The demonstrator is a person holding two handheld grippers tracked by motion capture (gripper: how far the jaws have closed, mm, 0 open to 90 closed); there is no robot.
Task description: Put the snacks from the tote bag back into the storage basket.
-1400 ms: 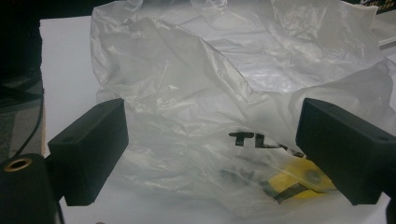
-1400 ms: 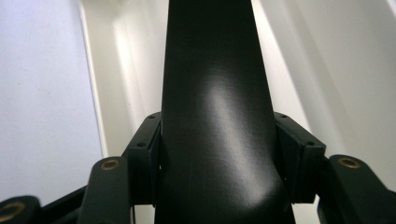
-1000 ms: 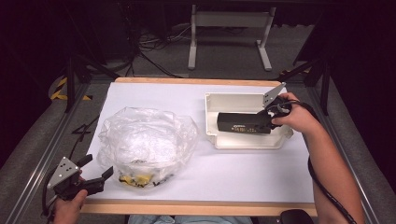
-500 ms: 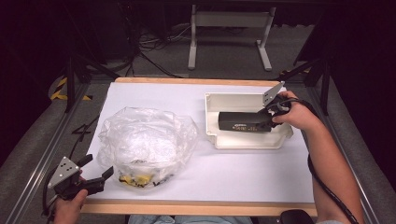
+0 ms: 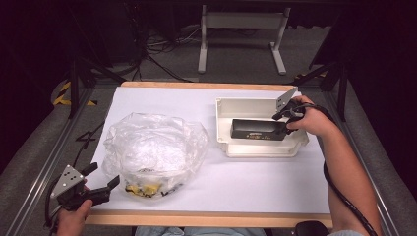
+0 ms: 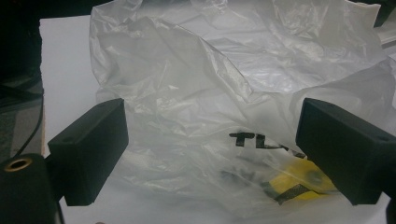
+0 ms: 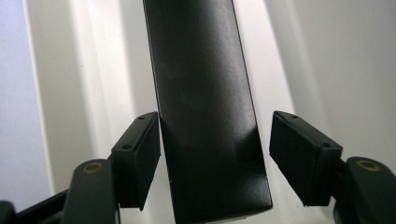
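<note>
The black box in the white tray, near the table's right edge, is straddled by the right gripper, whose jaws have just been opening; one pad is seen clear of it. The left gripper is held spread at the front-left corner.

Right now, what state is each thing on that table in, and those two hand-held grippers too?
Long black box: lying flat in the tray, its end between the right gripper's jaws.
White plastic tray: upright on the table.
Clear crumpled plastic bag: lying slumped, untouched, yellow bits inside.
Right gripper: jaws have just been opening; one pad clear of the box.
Left gripper: open, holding nothing.
</note>
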